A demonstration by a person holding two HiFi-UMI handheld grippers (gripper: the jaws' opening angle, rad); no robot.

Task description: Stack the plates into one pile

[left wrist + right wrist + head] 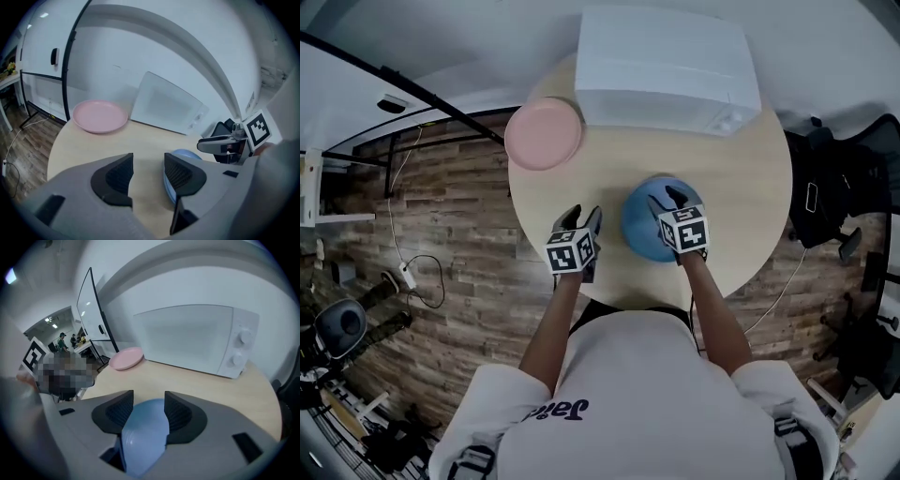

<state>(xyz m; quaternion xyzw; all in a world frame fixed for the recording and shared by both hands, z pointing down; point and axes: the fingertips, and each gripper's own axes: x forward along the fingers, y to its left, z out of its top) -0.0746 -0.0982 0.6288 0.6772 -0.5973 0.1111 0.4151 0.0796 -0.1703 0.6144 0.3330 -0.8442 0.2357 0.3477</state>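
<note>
Head view shows the pink plate (pixel 544 136) at 10 o'clock on the round table (pixel 741 187). It sits right on the rim and looks to poke out a little over the floor. The blue plate (pixel 639 230) lies toward 6 o'clock, near the person.

Both tongs are let go. The left gripper (pixel 147 164) has its jaws apart over bare table. The right gripper (pixel 149 401) has its jaws apart above the blue plate and does not pinch it.

A bump or a clumsy grab could tip the pink plate off the edge. A thin pinch on its rim could let it slip and drop.

The white microwave (pixel 666 70) fills 12 o'clock, so a wide swing could hit it. The middle of the table is bare and gives good room for carrying.
</note>
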